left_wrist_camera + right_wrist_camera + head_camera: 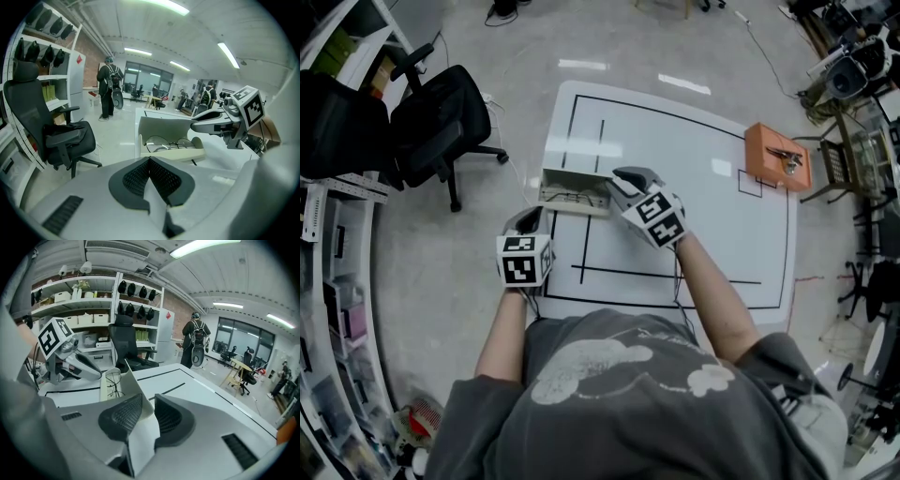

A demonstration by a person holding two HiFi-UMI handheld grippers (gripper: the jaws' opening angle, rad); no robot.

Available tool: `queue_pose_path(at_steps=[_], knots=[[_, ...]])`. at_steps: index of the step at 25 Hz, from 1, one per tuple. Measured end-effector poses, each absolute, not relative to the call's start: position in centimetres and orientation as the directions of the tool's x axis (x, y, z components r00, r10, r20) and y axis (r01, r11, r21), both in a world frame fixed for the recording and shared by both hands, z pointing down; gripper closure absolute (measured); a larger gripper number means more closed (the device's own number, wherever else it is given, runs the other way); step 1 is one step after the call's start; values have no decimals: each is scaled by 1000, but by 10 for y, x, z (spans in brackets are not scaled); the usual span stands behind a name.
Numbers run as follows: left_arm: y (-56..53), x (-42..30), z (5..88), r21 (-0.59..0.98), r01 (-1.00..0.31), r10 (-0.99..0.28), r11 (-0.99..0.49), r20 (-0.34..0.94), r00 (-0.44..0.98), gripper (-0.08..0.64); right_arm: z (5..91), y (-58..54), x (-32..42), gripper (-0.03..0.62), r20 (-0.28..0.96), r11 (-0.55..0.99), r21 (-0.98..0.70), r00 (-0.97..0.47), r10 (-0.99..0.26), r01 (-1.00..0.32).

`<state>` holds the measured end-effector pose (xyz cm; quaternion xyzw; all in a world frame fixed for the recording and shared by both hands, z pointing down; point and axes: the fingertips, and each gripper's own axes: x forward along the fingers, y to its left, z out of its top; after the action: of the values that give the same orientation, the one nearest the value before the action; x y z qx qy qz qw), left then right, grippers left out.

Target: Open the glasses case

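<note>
Glasses case [574, 192], cream-coloured, sits open near the left edge of a white table [703, 197], with round wire glasses [166, 143] lying inside. Its lid [133, 385] stands up, a thin, stiff flap. The right gripper [623, 175] is pinching the lid's free edge between its pads. The left gripper [530, 216] hangs just beside the case, jaws together on nothing. The case looks light and likely to slide, so hold the base. The hinge and the glasses seem fragile.
</note>
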<state>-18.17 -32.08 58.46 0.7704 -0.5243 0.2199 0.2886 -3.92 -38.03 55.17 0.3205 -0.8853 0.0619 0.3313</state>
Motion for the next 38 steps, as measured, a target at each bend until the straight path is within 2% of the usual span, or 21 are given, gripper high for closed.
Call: queue_pose_path(at_steps=[10, 18, 23, 38], knots=[[-319, -181, 572, 192, -938, -707, -287, 619, 343, 558, 535, -375, -13, 485, 585, 722, 119, -539, -606, -682], [-293, -160, 534, 174, -941, -749, -289, 571, 336, 558, 498, -343, 31, 554, 515, 658, 141, -513, -687, -740], [-270, -144, 508, 169, -943, -778, -287, 533, 332, 558, 485, -313, 48, 589, 499, 660, 128, -526, -688, -741], [-175, -62, 469, 164, -940, -809, -300, 478, 342, 558, 452, -200, 127, 592, 443, 650, 189, -527, -725, -736]])
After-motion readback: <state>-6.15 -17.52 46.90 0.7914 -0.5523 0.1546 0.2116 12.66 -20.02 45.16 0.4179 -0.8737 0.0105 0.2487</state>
